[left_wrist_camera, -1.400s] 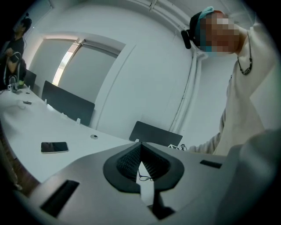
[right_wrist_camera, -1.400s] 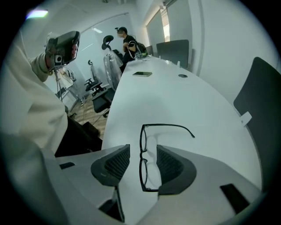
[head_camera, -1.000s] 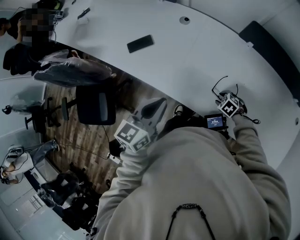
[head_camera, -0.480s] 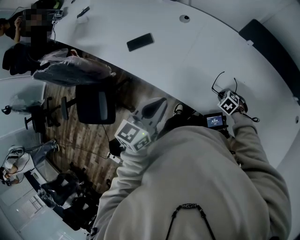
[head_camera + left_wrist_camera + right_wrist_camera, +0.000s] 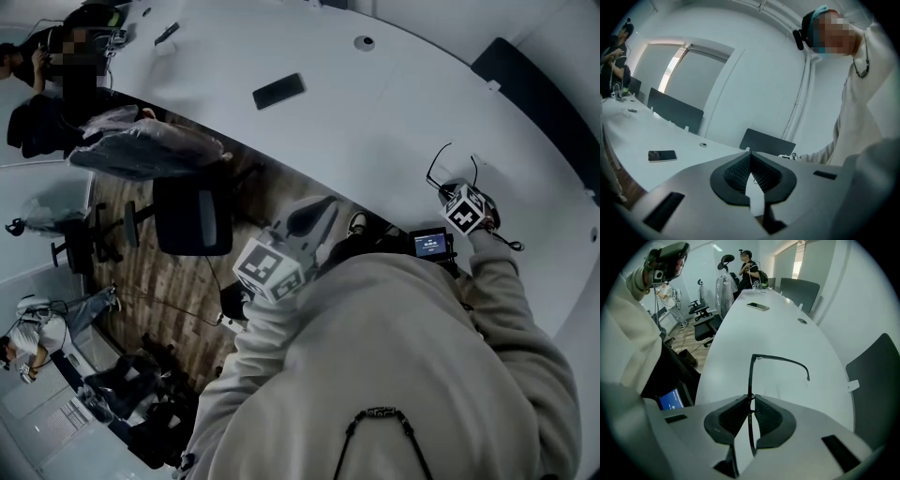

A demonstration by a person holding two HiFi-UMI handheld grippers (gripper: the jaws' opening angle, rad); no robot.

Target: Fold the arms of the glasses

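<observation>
Thin black-framed glasses [image 5: 751,376] hang from my right gripper [image 5: 751,401], which points steeply down over the white table [image 5: 754,333]. The pads are shut on the front frame, edge-on between them. One arm [image 5: 783,360] stands unfolded and sticks out to the right, with its curved tip just above the tabletop. In the head view the glasses [image 5: 439,167] show as thin wire beyond the right gripper [image 5: 454,192]. My left gripper [image 5: 314,216] is held off the table's edge near the person's chest. Its jaws [image 5: 751,161] are shut with nothing between them.
A dark phone [image 5: 278,89] lies far up the long table, near a round grommet [image 5: 362,42]. A small lit screen [image 5: 430,244] sits by the right forearm. A black office chair [image 5: 192,211] stands beside the table, and a dark chair back [image 5: 876,376] at its right edge.
The right gripper has risen a little off the table, carrying the glasses with it. The left gripper has stayed where it was.
</observation>
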